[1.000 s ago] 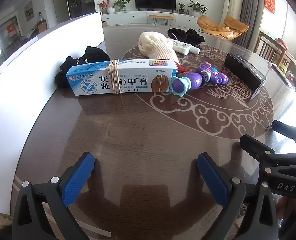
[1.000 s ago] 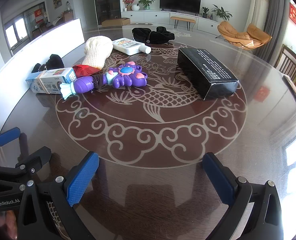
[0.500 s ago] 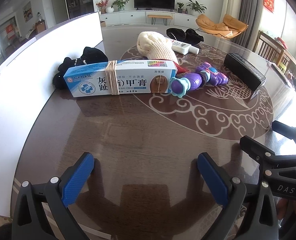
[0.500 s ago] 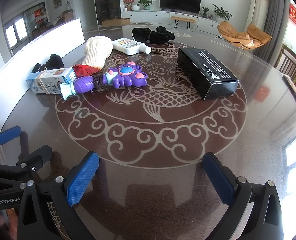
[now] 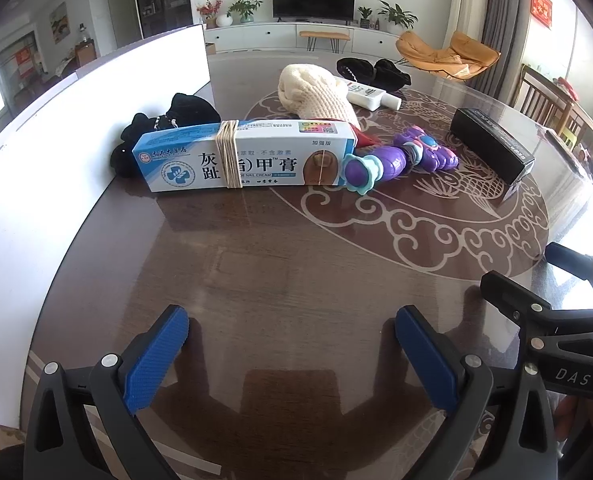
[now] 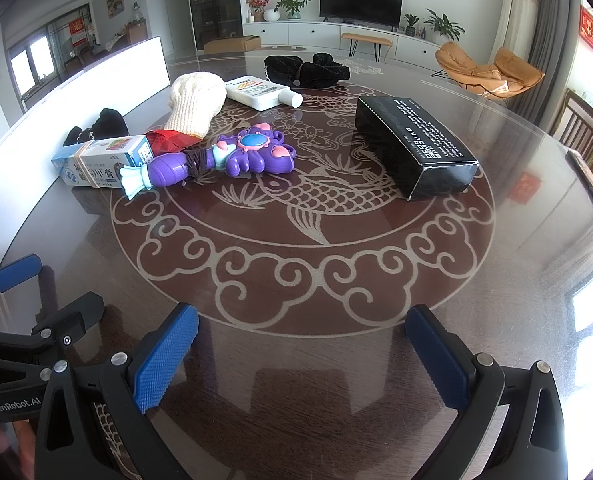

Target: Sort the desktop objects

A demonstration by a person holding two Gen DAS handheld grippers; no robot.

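Both tongs (image 5: pixel 292 354) (image 6: pixel 302 354) over bare table (image 6: pixel 296 280)

Red item (image 6: pixel 168 141) (mostly hidden) under glove (image 6: pixel 195 104)

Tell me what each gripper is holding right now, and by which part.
Nothing is held. The left gripper and the right gripper both stand open over bare table, apart from every object.

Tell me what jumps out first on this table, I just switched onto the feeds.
The purple toy wand lies near the middle of the patterned round table, its handle end close to the blue-and-white nail cream box, which is bound with rubber bands. A long black box sits to the right, a cream knit hat and white bottle farther back. Both the left gripper and right gripper hang open and empty.
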